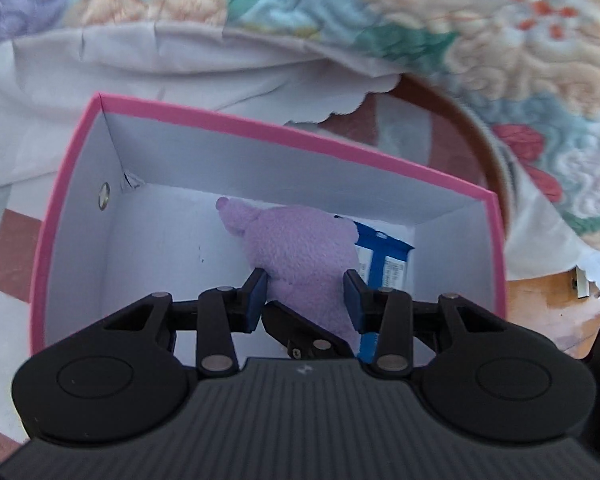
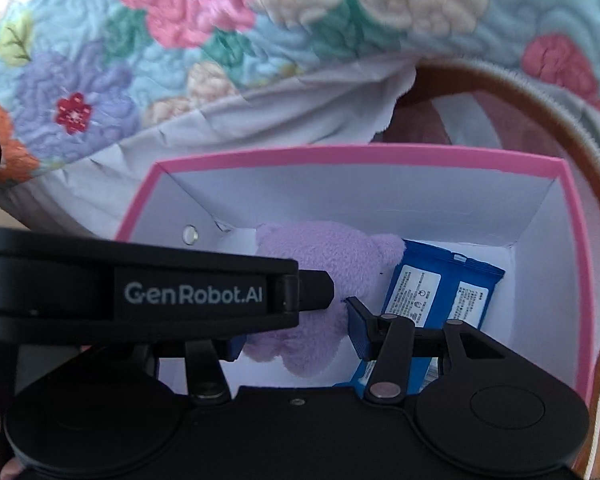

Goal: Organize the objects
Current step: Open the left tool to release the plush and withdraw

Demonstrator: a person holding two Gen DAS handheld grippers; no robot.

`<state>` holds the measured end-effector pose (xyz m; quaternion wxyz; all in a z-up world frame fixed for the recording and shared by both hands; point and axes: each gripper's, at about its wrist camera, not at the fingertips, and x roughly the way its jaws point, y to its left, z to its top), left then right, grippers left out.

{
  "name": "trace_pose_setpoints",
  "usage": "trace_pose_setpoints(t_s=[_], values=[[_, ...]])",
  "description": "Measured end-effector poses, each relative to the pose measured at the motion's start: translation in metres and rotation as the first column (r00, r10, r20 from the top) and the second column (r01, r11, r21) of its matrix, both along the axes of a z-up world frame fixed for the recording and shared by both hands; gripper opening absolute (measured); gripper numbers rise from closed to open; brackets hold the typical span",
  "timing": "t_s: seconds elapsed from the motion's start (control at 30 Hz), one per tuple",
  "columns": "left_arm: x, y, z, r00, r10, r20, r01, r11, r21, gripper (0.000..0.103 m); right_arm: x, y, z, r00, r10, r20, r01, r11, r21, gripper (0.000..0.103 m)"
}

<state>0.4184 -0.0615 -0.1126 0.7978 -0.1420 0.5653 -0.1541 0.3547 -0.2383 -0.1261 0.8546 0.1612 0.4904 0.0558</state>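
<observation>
The left hand-held gripper [image 1: 306, 300] is partly closed, with both blue pads [image 1: 256, 300] pressed against the sides of a purple plush toy [image 1: 300, 248]. The right hand-held gripper [image 2: 296, 334] is also partly closed around the same toy [image 2: 320, 256]: its right pad [image 2: 358, 330] sits against the plush, while its left pad is mostly hidden behind the body of the left gripper, which crosses that view. Both units point steeply downward into a pink-rimmed box [image 1: 260, 126] with white inner walls. The toy is inside the box, near the far wall. A blue packet [image 2: 440, 292] lies on the box floor just beside the toy, to its right. Behind the box lie a white sheet [image 1: 140, 64] and a floral quilt [image 2: 140, 40].
</observation>
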Motion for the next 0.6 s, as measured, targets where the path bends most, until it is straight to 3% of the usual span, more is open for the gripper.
trace_pose_setpoints(t_s=[0.23, 0.3, 0.47, 0.6], values=[[0.007, 0.002, -0.025, 0.998, 0.029, -0.053, -0.031, 0.999, -0.042, 0.038, 0.009, -0.002, -0.012, 0.998, 0.031, -0.052, -0.032, 0.999, -0.011, 0.062], [0.007, 0.0, -0.03, 0.998, 0.034, -0.061, -0.036, 0.999, -0.023, 0.038, 0.004, -0.006, -0.01, 0.998, 0.038, -0.049, -0.038, 0.999, 0.002, 0.062], [0.006, -0.01, -0.038, 0.998, 0.016, -0.061, -0.014, 0.999, 0.038, 0.036, -0.003, -0.003, -0.012, 0.992, 0.105, -0.075, -0.108, 0.994, -0.035, 0.027], [0.006, -0.02, -0.04, 0.999, 0.007, -0.037, -0.005, 0.998, 0.063, 0.036, -0.005, -0.008, -0.018, 0.993, 0.075, -0.087, -0.08, 0.995, -0.052, 0.024]])
